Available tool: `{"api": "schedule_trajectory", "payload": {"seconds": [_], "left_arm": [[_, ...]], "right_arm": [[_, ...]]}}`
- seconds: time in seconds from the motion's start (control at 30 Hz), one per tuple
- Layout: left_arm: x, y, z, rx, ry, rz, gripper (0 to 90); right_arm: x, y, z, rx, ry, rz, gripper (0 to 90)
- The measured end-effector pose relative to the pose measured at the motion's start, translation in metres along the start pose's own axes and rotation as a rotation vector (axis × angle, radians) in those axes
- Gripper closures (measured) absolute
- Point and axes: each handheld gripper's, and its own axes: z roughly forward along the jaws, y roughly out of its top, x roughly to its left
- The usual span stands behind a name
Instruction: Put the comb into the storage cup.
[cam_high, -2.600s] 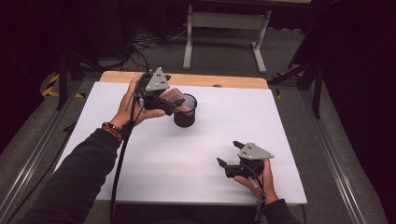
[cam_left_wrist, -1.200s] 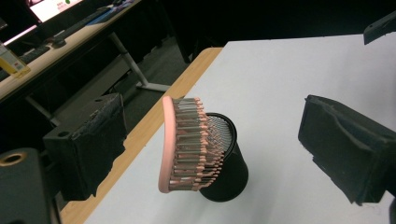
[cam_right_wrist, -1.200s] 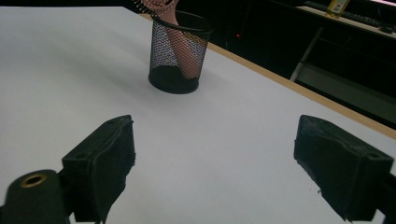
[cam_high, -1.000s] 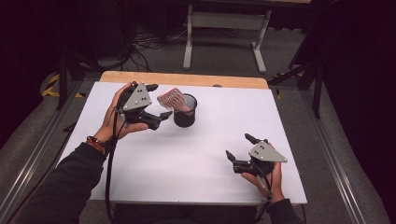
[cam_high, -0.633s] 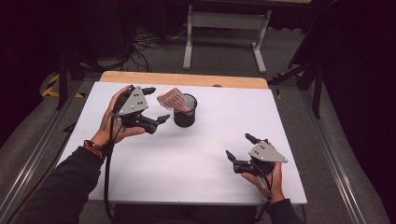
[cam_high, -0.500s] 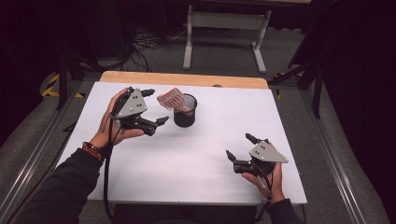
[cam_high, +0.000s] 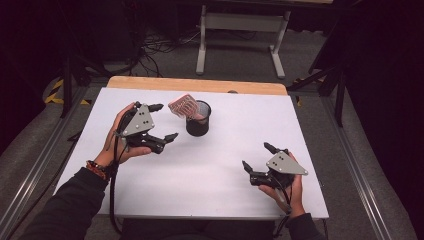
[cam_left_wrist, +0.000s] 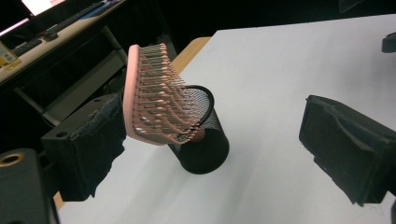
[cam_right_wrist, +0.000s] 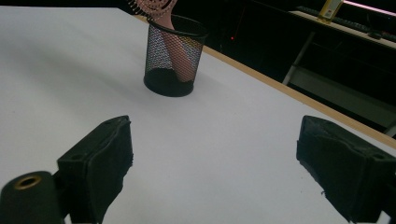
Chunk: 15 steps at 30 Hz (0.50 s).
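A pink hairbrush (cam_high: 185, 106) (cam_left_wrist: 154, 98) stands handle-down in a black mesh cup (cam_high: 197, 120) (cam_left_wrist: 201, 140) (cam_right_wrist: 173, 55), its bristled head leaning out over the rim toward the left. My left gripper (cam_high: 162, 122) (cam_left_wrist: 219, 158) hangs open just left of the cup, nothing between its jaws. Near the table's front right, my right gripper (cam_high: 257, 157) (cam_right_wrist: 212, 168) is open too and empty, facing the cup from a distance.
The white tabletop (cam_high: 225, 165) has a wooden strip (cam_high: 200, 85) along its far edge. Behind the table stands a metal frame (cam_high: 240, 35) on a dark floor with cables. Metal rails run along both sides of the table.
The left gripper let go of the hairbrush, opened, and drew back left and toward the person. The brush stays leaning in the cup. The right gripper shifted slightly right.
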Motion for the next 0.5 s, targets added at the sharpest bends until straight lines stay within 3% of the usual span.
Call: {"api": "schedule_trajectory", "payload": {"seconds": [0.3,0.5], "left_arm": [[-0.006,-0.006,-0.002,-0.002,-0.015,-0.003,8.3],[-0.011,-0.012,-0.001,0.015,-0.017,0.016,8.1]], "right_arm": [[0.001,0.0,0.0,0.001,-0.004,-0.005,11.7],[0.001,0.0,0.0,-0.002,0.002,-0.009,11.8]]}}
